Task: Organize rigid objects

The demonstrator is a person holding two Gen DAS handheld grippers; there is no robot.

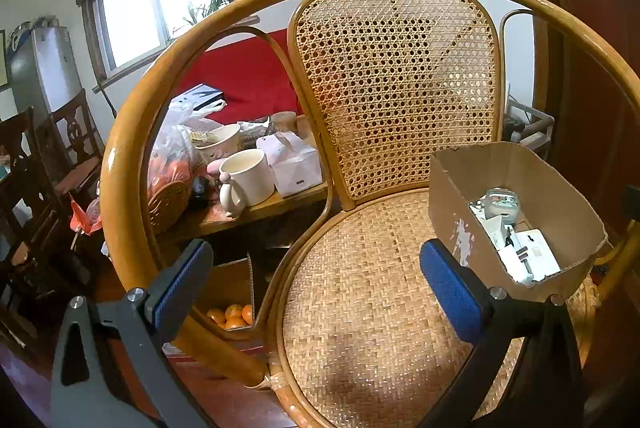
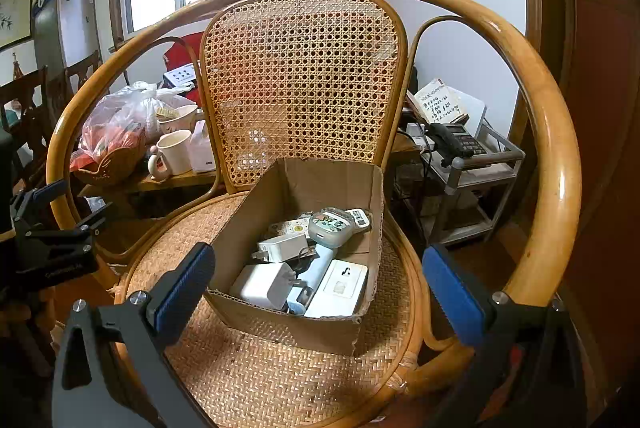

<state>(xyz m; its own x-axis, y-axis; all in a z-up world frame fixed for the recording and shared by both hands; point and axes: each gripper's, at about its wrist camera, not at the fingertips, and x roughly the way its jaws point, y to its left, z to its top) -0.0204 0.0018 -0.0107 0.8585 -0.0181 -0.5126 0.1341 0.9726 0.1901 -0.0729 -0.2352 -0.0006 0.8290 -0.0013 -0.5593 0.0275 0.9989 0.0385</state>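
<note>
An open cardboard box (image 2: 296,324) stands on the woven seat of a rattan chair (image 2: 256,380). It holds several rigid items: white chargers (image 2: 266,284), a white socket plate (image 2: 340,288) and a grey cartoon-printed gadget (image 2: 330,224). My right gripper (image 2: 316,288) is open and empty, its blue pads on either side of the box's near end. My left gripper (image 1: 316,284) is open and empty above the bare seat (image 1: 360,308); the box (image 1: 460,204) is at its right. The left gripper also shows at the left edge of the right wrist view (image 2: 60,212).
The chair's curved arm rail (image 1: 120,188) rings the seat. A cluttered side table behind holds a white mug (image 1: 248,176), bowl and bagged fruit. A box of oranges (image 1: 232,316) sits on the floor at left. A metal cart with a phone (image 2: 460,144) stands at right.
</note>
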